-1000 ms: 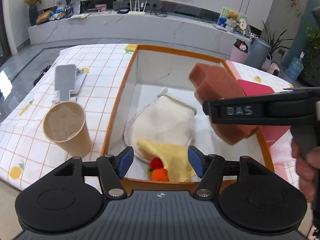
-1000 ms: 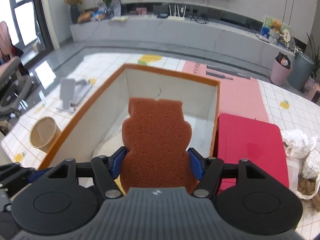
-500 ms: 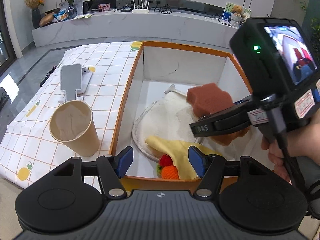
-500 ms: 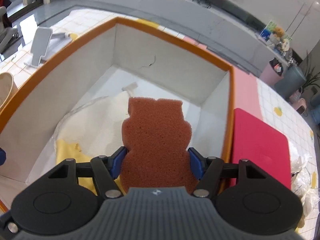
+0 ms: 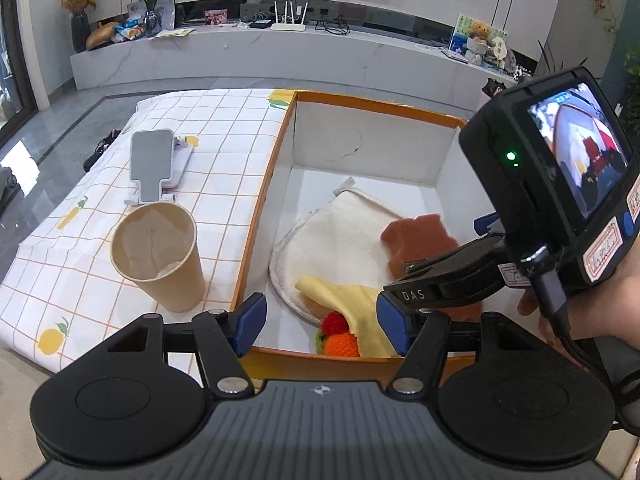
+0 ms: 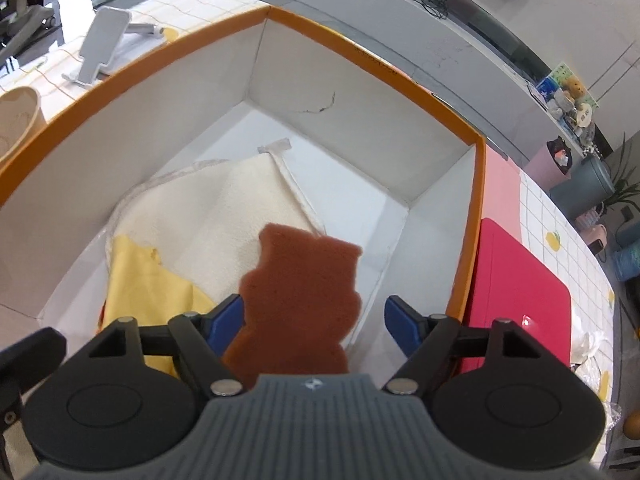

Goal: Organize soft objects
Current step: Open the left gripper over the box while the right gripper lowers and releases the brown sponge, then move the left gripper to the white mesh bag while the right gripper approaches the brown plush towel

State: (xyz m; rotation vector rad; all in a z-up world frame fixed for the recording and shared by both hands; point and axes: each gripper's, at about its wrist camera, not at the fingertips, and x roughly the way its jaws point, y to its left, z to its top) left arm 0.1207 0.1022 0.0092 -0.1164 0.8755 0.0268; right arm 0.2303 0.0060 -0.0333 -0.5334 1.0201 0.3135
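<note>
**Inside the orange-rimmed box, the sponge was being let go**

Over the box on the worktop we had our right hand-held gripper lowered, its jaws opening around the brown bear-shaped sponge; the right pad stood clear of it, so the sponge looked released onto the cream cloth. A yellow cloth and a red and orange knitted toy already lay inside. Our left hand-held gripper hovered open and empty at the near rim. We judged most of the sorting done; whether more soft things remained outside, we could not tell.
</note>
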